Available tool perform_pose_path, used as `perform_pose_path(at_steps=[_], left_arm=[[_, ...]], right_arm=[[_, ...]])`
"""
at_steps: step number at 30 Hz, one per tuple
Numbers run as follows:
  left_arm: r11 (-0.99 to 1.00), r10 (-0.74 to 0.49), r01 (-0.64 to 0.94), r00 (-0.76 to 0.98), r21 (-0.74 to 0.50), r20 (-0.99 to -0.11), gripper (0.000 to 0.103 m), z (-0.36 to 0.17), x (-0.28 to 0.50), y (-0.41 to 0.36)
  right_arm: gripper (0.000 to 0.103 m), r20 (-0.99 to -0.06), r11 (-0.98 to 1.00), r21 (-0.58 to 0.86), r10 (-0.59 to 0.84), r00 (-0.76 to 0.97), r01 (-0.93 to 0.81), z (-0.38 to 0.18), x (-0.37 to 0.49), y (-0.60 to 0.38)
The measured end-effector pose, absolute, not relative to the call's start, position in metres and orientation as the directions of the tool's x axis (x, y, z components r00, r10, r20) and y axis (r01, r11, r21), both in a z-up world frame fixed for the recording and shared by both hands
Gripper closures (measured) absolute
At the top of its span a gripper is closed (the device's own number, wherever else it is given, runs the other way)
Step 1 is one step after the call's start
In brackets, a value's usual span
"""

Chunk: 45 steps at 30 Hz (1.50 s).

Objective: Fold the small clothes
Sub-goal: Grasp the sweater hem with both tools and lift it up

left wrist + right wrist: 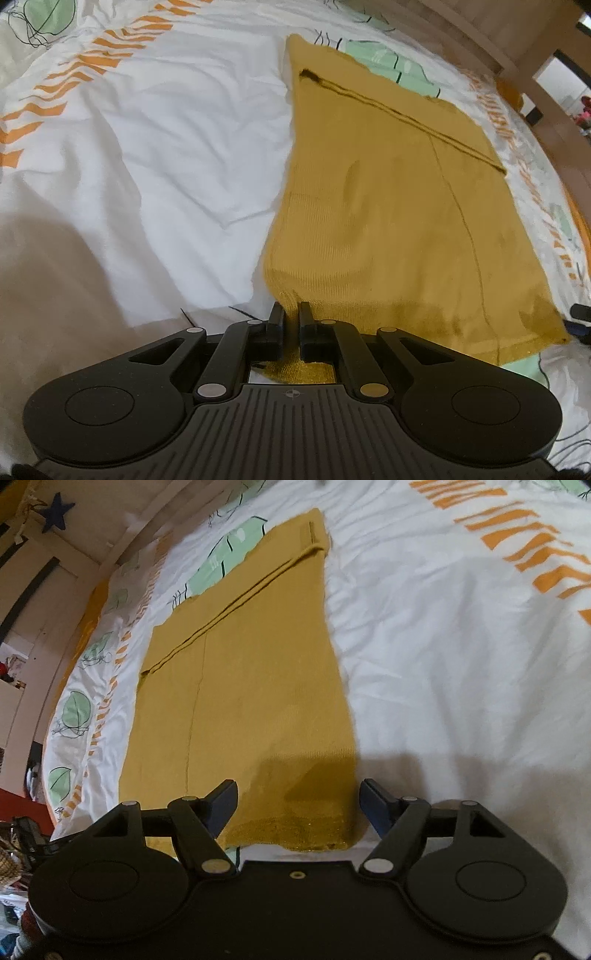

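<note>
A mustard-yellow knit garment (388,206) lies flat and folded lengthwise on a white bedsheet (166,155). My left gripper (291,314) is shut on the garment's near left corner, and cloth bunches between the fingers. In the right wrist view the same garment (251,686) stretches away from me. My right gripper (299,797) is open, its fingers straddling the garment's near hem just above the cloth, holding nothing.
The bedsheet (461,646) has orange stripe and green leaf prints. A wooden bed frame (517,48) runs along the far side. Clutter and a red surface (22,805) sit past the bed's left edge in the right wrist view.
</note>
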<state>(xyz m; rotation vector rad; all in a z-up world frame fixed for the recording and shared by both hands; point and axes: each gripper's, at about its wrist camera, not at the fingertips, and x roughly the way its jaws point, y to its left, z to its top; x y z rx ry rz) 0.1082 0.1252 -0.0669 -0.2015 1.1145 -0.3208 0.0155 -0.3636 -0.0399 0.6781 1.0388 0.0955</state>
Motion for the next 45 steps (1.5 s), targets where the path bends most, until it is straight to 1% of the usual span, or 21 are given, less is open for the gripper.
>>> perform_pose_path(at_steps=[4, 6, 7, 8, 9, 10, 11, 12, 13, 14, 17, 22, 32, 38, 45], left_arm=[[0.936, -0.350, 0.169, 0.383, -0.308, -0.855, 0.094, -0.069, 0.109, 0.122], [0.936, -0.351, 0.172, 0.376, -0.308, -0.857, 0.092, -0.070, 0.110, 0.121], [0.934, -0.356, 0.174, 0.373, -0.312, -0.857, 0.089, -0.070, 0.110, 0.120], [0.932, -0.362, 0.177, 0.370, -0.318, -0.856, 0.086, -0.070, 0.111, 0.120], [0.930, -0.366, 0.181, 0.367, -0.321, -0.855, 0.085, -0.070, 0.111, 0.119], [0.930, -0.366, 0.185, 0.367, -0.318, -0.855, 0.085, -0.070, 0.110, 0.120], [0.929, -0.368, 0.191, 0.369, -0.318, -0.854, 0.086, -0.069, 0.110, 0.119], [0.927, -0.372, 0.197, 0.371, -0.320, -0.851, 0.088, -0.068, 0.109, 0.119], [0.924, -0.380, 0.204, 0.379, -0.324, -0.844, 0.098, -0.067, 0.107, 0.119], [0.921, -0.387, 0.213, 0.391, -0.327, -0.835, 0.098, -0.064, 0.104, 0.120], [0.909, -0.416, 0.229, 0.446, -0.348, -0.793, 0.098, -0.053, 0.099, 0.121], [0.882, -0.466, 0.191, 0.498, -0.432, -0.731, 0.098, -0.033, 0.106, 0.127], [0.864, -0.475, 0.175, 0.595, -0.472, -0.649, 0.099, 0.002, 0.136, 0.122], [0.845, -0.484, 0.161, 0.638, -0.511, -0.599, 0.099, 0.016, 0.172, 0.120], [0.850, -0.465, 0.177, 0.697, -0.497, -0.546, 0.098, 0.031, 0.230, 0.109]], right_arm=[[0.027, -0.757, 0.781, 0.579, 0.407, 0.511, 0.236, -0.042, 0.015, -0.365], [0.028, -0.756, 0.778, 0.584, 0.416, 0.505, 0.233, -0.043, 0.016, -0.365], [0.030, -0.758, 0.778, 0.584, 0.420, 0.498, 0.231, -0.044, 0.016, -0.364], [0.035, -0.762, 0.781, 0.581, 0.422, 0.491, 0.231, -0.045, 0.017, -0.364], [0.041, -0.769, 0.785, 0.573, 0.417, 0.485, 0.234, -0.045, 0.017, -0.363], [0.057, -0.776, 0.788, 0.567, 0.415, 0.475, 0.239, -0.046, 0.017, -0.363], [0.082, -0.784, 0.792, 0.560, 0.409, 0.468, 0.245, -0.047, 0.016, -0.362], [0.086, -0.785, 0.796, 0.555, 0.404, 0.469, 0.242, -0.047, 0.015, -0.361], [0.086, -0.779, 0.799, 0.555, 0.402, 0.481, 0.231, -0.045, 0.013, -0.360], [0.086, -0.774, 0.803, 0.552, 0.395, 0.496, 0.223, -0.042, 0.012, -0.359], [0.086, -0.734, 0.804, 0.566, 0.389, 0.557, 0.184, -0.030, 0.008, -0.359], [0.086, -0.661, 0.781, 0.609, 0.401, 0.634, 0.140, -0.017, 0.015, -0.361], [0.086, -0.542, 0.744, 0.662, 0.394, 0.742, 0.089, 0.004, 0.054, -0.368], [0.086, -0.489, 0.734, 0.674, 0.359, 0.795, 0.083, 0.012, 0.087, -0.382], [0.086, -0.446, 0.707, 0.699, 0.313, 0.839, 0.107, 0.013, 0.146, -0.407]])
